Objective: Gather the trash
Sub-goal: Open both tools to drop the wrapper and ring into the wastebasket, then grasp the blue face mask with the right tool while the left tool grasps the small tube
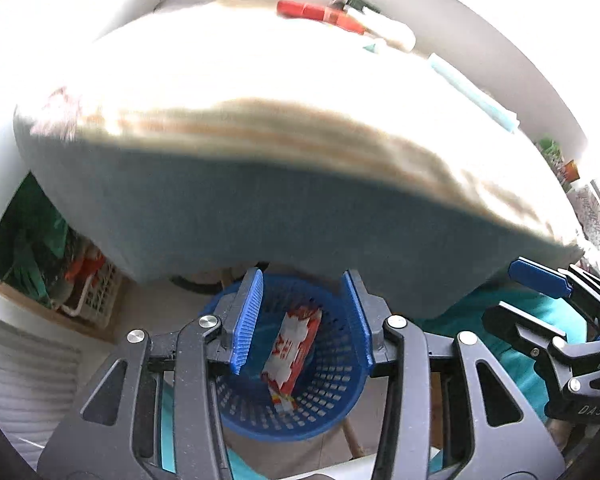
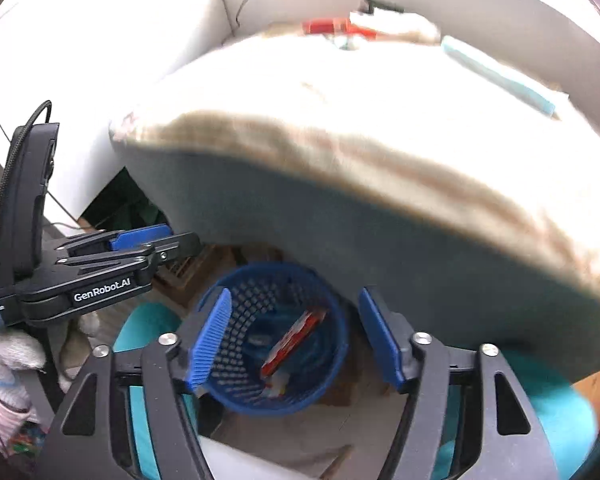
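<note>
A blue perforated basket (image 1: 332, 396) stands on the floor below the table edge; it also shows in the right wrist view (image 2: 236, 360). A red and white wrapper (image 1: 292, 350) lies inside it, also visible in the right wrist view (image 2: 290, 342). My left gripper (image 1: 302, 322) is open and empty, hovering above the basket. My right gripper (image 2: 296, 336) is open and empty, also above the basket. Each gripper shows in the other's view, the right one (image 1: 540, 300) at the right and the left one (image 2: 140, 248) at the left.
A table with a pale cloth (image 1: 260, 100) overhangs the basket. At its far end lie red items (image 1: 316, 12), white packets (image 1: 384, 28) and a light blue strip (image 1: 472, 92). A white crate (image 1: 96, 292) sits under the table at left.
</note>
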Tool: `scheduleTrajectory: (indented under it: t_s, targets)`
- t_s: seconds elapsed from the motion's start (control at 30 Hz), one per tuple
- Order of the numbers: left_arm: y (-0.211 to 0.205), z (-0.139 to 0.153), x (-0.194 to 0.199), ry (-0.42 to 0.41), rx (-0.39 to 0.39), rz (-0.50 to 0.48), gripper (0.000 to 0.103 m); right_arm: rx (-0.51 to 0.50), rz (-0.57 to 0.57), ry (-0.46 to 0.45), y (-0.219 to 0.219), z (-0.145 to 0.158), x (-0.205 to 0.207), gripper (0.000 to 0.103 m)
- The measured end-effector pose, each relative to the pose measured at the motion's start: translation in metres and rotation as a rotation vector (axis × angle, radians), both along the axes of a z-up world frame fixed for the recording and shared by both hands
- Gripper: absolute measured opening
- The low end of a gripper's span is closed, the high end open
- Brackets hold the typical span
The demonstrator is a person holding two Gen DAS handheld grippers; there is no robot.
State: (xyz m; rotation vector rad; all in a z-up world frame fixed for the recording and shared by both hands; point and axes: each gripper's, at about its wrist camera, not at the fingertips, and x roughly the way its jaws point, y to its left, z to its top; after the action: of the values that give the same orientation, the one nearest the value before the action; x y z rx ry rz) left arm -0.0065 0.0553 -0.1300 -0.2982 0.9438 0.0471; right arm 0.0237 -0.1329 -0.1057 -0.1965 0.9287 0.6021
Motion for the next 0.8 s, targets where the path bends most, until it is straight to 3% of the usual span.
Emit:
scheduleTrajectory:
  t_s: [0.4, 0.53, 0.63, 0.8]
  targets:
    - [0.005, 0.06, 0.048, -0.115, -0.017, -0.026, 0.042, 0.093, -0.027, -0.103, -0.039, 0.057, 0.028, 0.072]
    - [0.0, 0.078, 0.072, -0.144, -0.028, -0.057, 0.055, 0.137, -0.067, -0.108, -0.055, 0.077, 0.049, 0.072]
    - [-0.003, 0.088, 0.09, -0.15, -0.028, -0.081, 0.055, 0.135, -0.106, -0.124, -0.07, 0.088, 0.066, 0.081]
    - [-0.01, 0.095, 0.129, -0.135, -0.051, -0.105, 0.055, 0.076, -0.151, -0.16, -0.088, 0.101, 0.103, 0.081]
